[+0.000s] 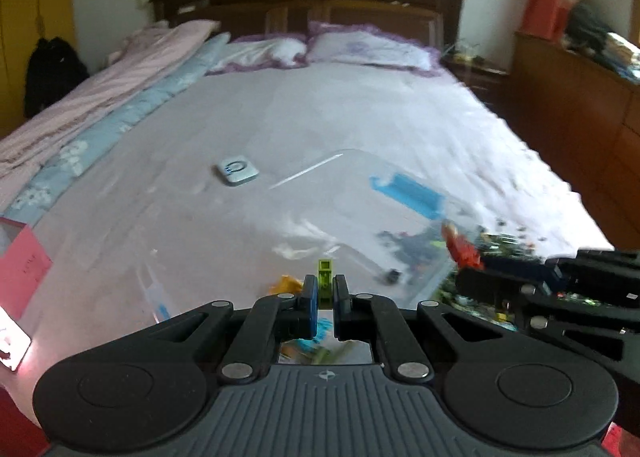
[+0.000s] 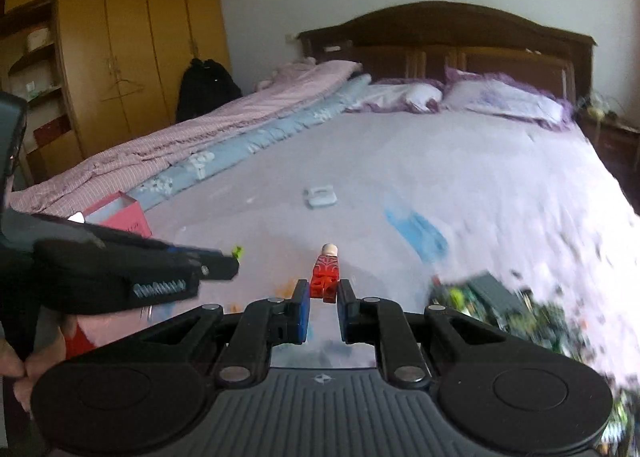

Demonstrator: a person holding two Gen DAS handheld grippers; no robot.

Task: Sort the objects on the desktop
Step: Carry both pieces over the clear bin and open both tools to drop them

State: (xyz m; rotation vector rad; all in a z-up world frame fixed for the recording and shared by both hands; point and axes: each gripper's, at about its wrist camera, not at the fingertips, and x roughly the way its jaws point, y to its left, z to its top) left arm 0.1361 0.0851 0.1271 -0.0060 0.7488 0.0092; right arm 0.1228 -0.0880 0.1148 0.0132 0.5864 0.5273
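My left gripper (image 1: 325, 289) is shut on a small lime-green brick (image 1: 325, 277) that sticks up between its pads. It also shows in the right wrist view (image 2: 224, 261), with the green brick (image 2: 237, 251) at its tip. My right gripper (image 2: 323, 291) is shut on a red minifigure (image 2: 326, 271) with a pale head, held by the legs. The right gripper also shows at the right of the left wrist view (image 1: 476, 269), with the red figure (image 1: 460, 245). A clear plastic bag (image 1: 360, 209) with a blue strip lies on the bed below both grippers.
A heap of small dark and green bricks (image 2: 512, 305) lies at the right on the bed sheet (image 1: 320, 117). A small white device (image 1: 238, 171) lies further up the bed. A pink box (image 2: 120, 213) stands at the left. Folded quilts line the left side.
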